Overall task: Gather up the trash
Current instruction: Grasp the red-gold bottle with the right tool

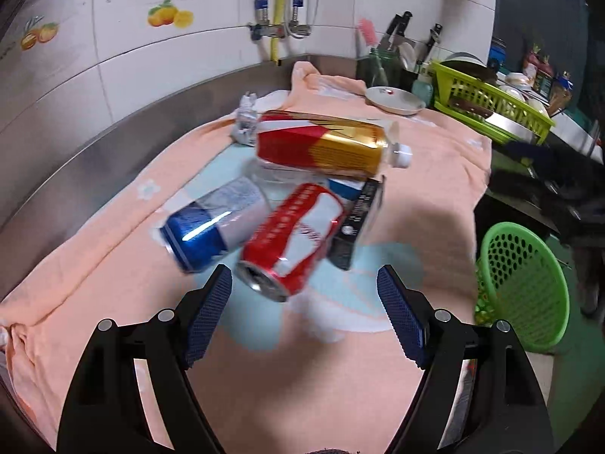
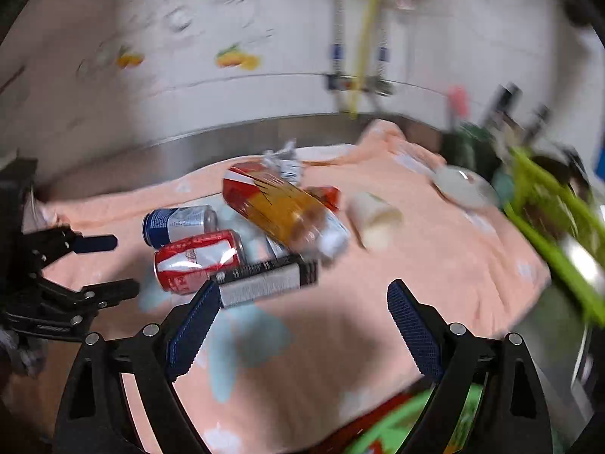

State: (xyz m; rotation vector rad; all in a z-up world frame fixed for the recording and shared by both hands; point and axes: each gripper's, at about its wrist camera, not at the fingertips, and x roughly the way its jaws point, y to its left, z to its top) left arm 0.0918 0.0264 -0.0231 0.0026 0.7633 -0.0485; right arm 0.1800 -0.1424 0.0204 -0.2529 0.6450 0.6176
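1. While both grippers hover above the peach-coloured towel, the trash sits heaped near its middle, ahead of both cameras.
2. Left gripper: its blue-padded fingers stand wide apart and grip nothing; the open end of the red can lies just in front of the gap between them.
3. Right gripper: its fingers are likewise spread with nothing between them, and the black box lies close before its left fingertip. This view is smeared by motion blur.
4. Lying on its side, the red can touches the blue-and-silver can, which lies to its left in the left wrist view.
5. A bottle with a red-and-gold label and a white cap lies across the far side of the pile, tilted, seemingly resting on other items.
6. Crumpled silver foil sits just behind the bottle's base.
7. In the right wrist view a pale cup lies on its side to the right of the bottle, apart from the heap.
8. A green perforated basket stands off the towel's right edge, below counter level.
9. Farther back, a white plate rests on the towel beside a lime-green dish rack.
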